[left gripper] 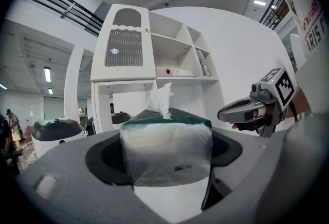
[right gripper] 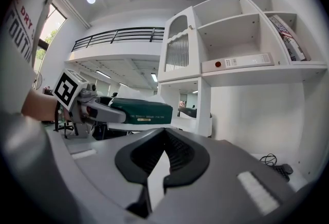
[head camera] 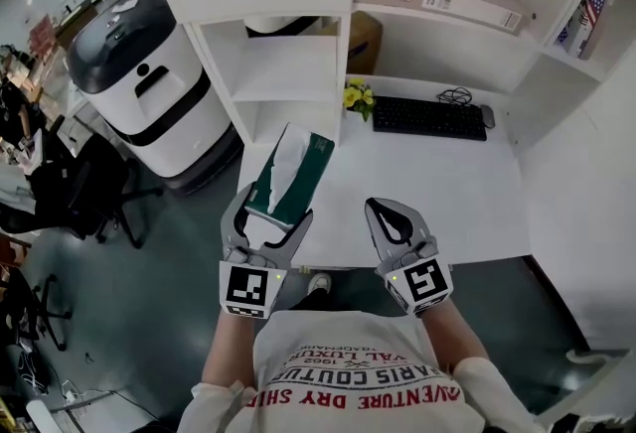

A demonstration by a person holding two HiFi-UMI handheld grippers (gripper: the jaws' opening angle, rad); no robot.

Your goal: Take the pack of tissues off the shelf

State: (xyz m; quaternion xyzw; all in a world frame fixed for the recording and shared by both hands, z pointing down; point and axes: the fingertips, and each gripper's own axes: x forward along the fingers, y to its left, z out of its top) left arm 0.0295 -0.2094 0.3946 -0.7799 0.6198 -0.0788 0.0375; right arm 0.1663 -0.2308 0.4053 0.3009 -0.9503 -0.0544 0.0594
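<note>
The pack of tissues (head camera: 295,169) is green with a white tissue sticking out of its top. My left gripper (head camera: 274,211) is shut on its near end and holds it in the air over the desk's left front corner, clear of the shelf. In the left gripper view the pack (left gripper: 167,147) fills the space between the jaws, clamped on both sides. My right gripper (head camera: 391,219) hovers over the desk's front edge to the right, shut with nothing in it. In the right gripper view the pack (right gripper: 145,110) and the left gripper (right gripper: 97,110) show at the left.
A white shelf unit (head camera: 288,73) rises behind the white desk (head camera: 457,193). A black keyboard (head camera: 429,117), yellow flowers (head camera: 358,98) and a binder (head camera: 467,9) are on them. A white and black machine (head camera: 139,83) stands at the left, with office chairs (head camera: 70,183) beside it.
</note>
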